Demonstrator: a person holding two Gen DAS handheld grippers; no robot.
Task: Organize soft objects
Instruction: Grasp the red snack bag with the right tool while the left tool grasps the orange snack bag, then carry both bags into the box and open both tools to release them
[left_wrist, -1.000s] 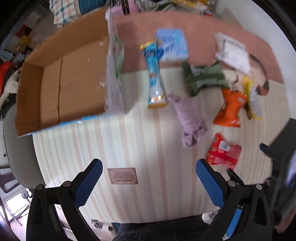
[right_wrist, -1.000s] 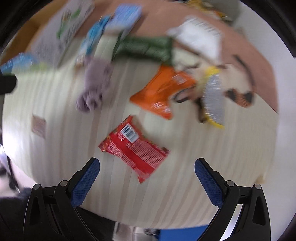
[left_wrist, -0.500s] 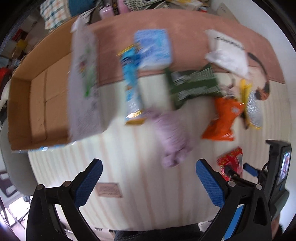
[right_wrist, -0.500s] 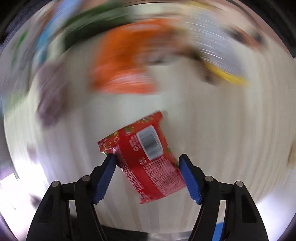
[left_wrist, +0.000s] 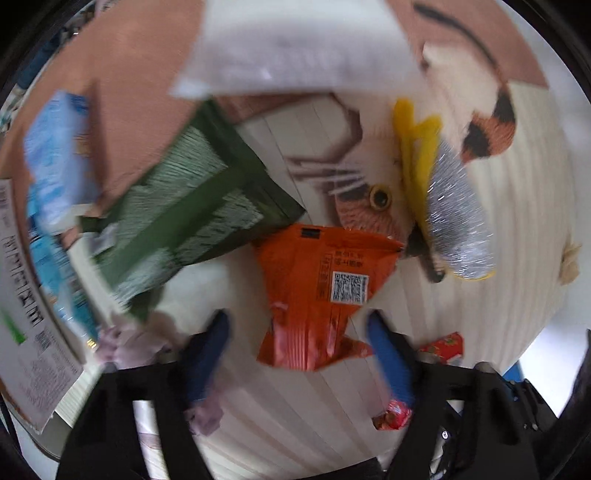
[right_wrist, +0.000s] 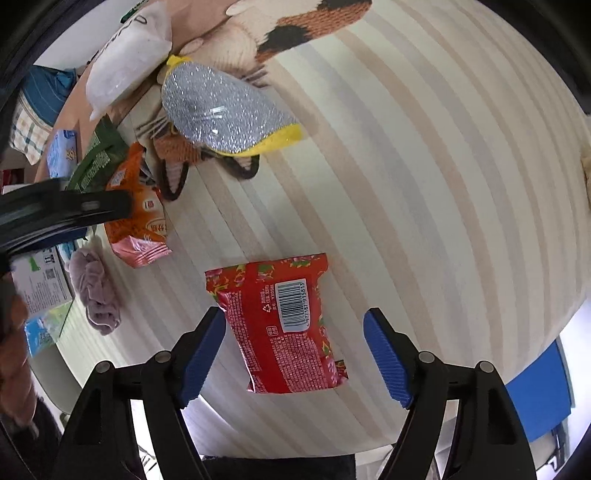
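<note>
My left gripper (left_wrist: 299, 343) is open, its blue fingers on either side of the lower end of an orange snack bag (left_wrist: 321, 291) lying on the striped table. My right gripper (right_wrist: 295, 347) is open around a red snack packet (right_wrist: 280, 325) flat on the table; the pads do not touch it. The orange bag also shows in the right wrist view (right_wrist: 140, 218), under the left gripper's body. A crumpled purple cloth (right_wrist: 94, 291) lies left of the red packet; it also shows in the left wrist view (left_wrist: 133, 343).
A green bag (left_wrist: 184, 221), a blue packet (left_wrist: 55, 155), a white bag (left_wrist: 295, 44) and a silver-and-yellow sponge (left_wrist: 454, 221) lie beyond the orange bag. A printed box (left_wrist: 26, 314) stands at the left. The table edge (right_wrist: 554, 321) is near on the right.
The left gripper moved forward and right, from over the bare table to straddling the orange bag. The right gripper stays around the red packet, with the view now sharp.
</note>
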